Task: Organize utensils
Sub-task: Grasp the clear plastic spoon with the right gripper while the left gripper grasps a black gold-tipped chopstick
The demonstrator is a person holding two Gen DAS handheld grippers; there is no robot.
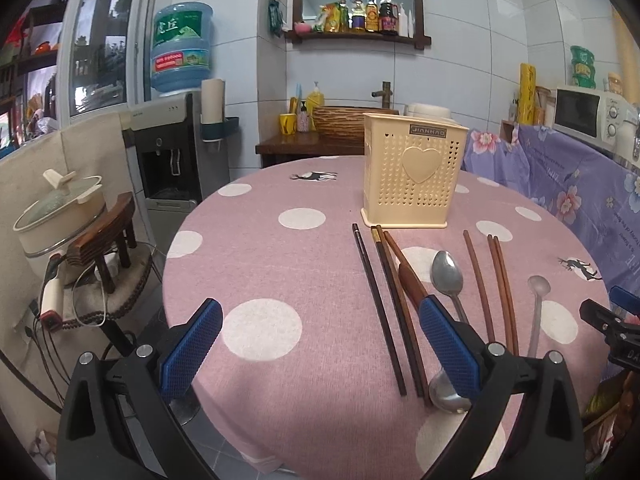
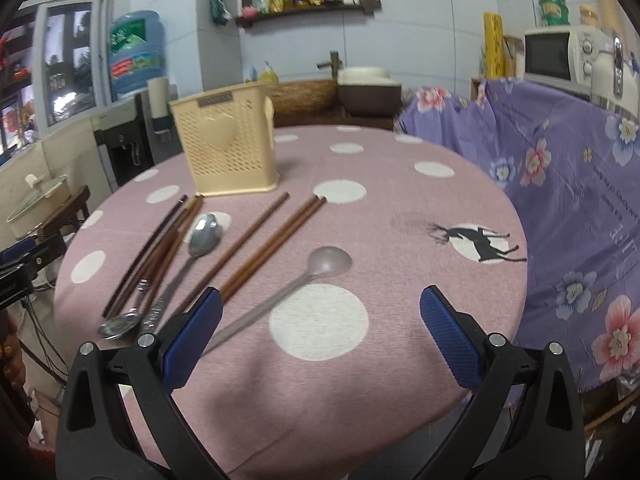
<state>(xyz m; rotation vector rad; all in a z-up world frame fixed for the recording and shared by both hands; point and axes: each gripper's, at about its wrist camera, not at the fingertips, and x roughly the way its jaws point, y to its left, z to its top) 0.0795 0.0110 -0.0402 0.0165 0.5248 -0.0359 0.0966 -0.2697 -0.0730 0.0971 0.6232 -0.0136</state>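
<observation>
Both grippers empty, jaws spread: left gripper (image 1: 320,344), right gripper (image 2: 320,330). Translucent spoon (image 2: 296,284) lies at 11 o'clock of right gripper; perforated utensil holder (image 2: 228,146) farther, 11 o'clock. Judgement: straddle spoon handle squarely, pinch mid-handle, avoid adjacent brown chopsticks (image 2: 272,248).

Home kitchen: tiled walls, a wall shelf of sauce bottles (image 1: 362,16), a water dispenser (image 1: 176,120) with its bottle, a microwave (image 1: 588,114), a sink basin with tap (image 1: 384,94), and a lidded pot (image 1: 60,208) beside the polka-dot tabletop (image 1: 288,248).
</observation>
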